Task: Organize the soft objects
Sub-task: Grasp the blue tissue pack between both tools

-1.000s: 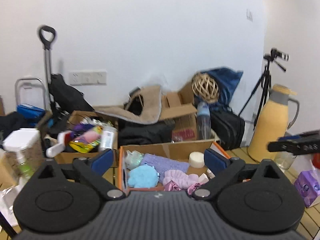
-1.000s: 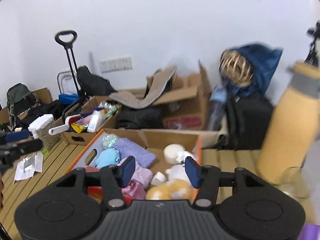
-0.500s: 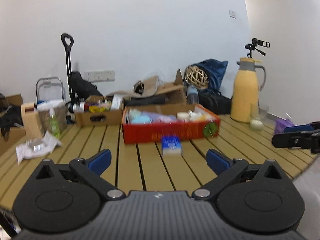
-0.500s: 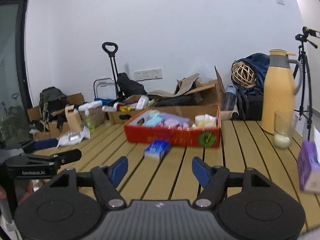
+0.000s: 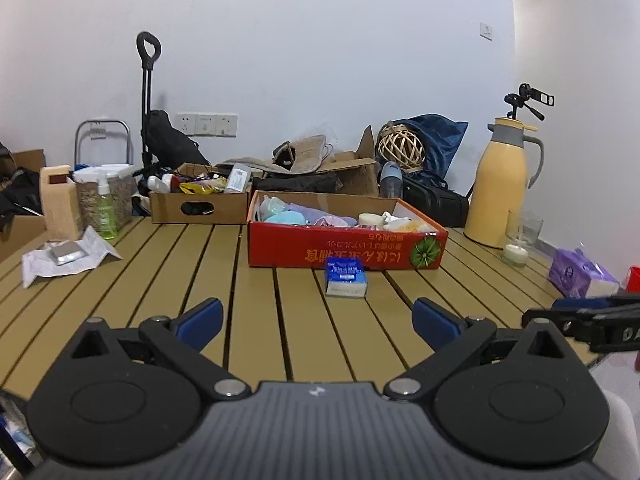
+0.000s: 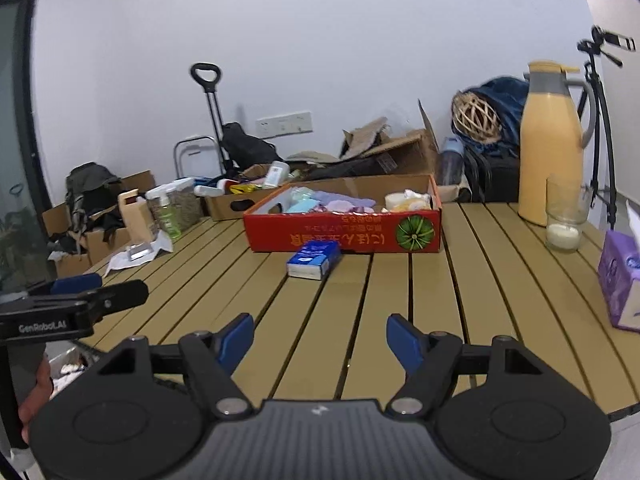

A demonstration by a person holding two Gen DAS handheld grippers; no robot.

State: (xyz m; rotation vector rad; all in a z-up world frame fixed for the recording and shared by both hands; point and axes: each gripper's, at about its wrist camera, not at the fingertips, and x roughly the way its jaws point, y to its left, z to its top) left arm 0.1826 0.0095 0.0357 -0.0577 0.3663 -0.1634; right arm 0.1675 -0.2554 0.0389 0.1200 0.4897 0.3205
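A red cardboard box [image 5: 344,246] [image 6: 344,232] stands mid-table and holds several soft items: blue, purple, pink, white and yellow. A blue tissue pack [image 5: 346,277] [image 6: 314,258] lies on the slats just in front of it. A purple tissue pack [image 5: 580,278] [image 6: 620,276] lies at the table's right. My left gripper [image 5: 316,316] is open and empty, low over the near edge of the table. My right gripper [image 6: 320,336] is open and empty, also at the near edge. Each gripper shows at the side of the other's view.
A yellow thermos [image 5: 504,192] [image 6: 554,140] and a glass with a candle [image 5: 520,240] [image 6: 564,220] stand at the back right. A brown box of bottles [image 5: 200,204], a spray bottle [image 5: 105,208] and a white wrapper [image 5: 64,256] sit at the left. Bags and boxes lie behind.
Both grippers have pulled back from over the red box to the near edge of the table and come lower. Both stay open and empty.
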